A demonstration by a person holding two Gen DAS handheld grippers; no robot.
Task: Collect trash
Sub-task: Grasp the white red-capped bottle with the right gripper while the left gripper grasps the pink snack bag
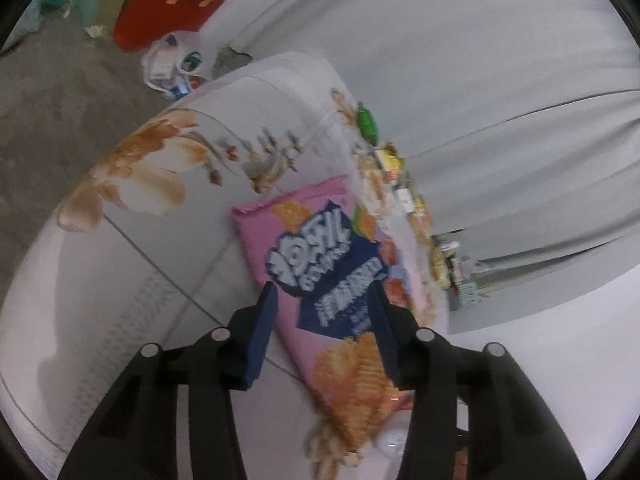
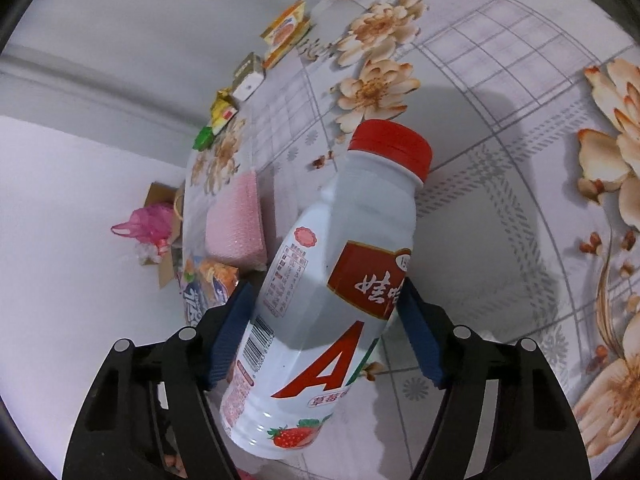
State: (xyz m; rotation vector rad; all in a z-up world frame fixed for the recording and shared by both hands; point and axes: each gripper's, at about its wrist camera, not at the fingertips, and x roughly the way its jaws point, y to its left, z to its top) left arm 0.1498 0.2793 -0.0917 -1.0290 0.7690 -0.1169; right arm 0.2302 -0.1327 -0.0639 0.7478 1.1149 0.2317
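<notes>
A pink chip bag [image 1: 320,264] with a blue label lies on the floral tablecloth [image 1: 152,168]. My left gripper [image 1: 324,292] straddles it, jaws apart; the left pad sits at the bag's edge and the right pad over its label, with no squeeze showing. A white drink bottle [image 2: 336,280] with a red cap and a strawberry print leans between the blue pads of my right gripper [image 2: 324,308], which is shut on its body. The same chip bag [image 2: 208,284] shows left of the bottle.
Small wrappers line the table's far edge: a green one [image 2: 204,136], a yellow one [image 2: 224,110], a small box [image 2: 248,76] and an orange packet [image 2: 286,30]. A pink padded pouch [image 2: 236,216] lies by the chip bag. On the floor stand a red paper bag [image 1: 160,12] and a white plastic bag [image 1: 176,60].
</notes>
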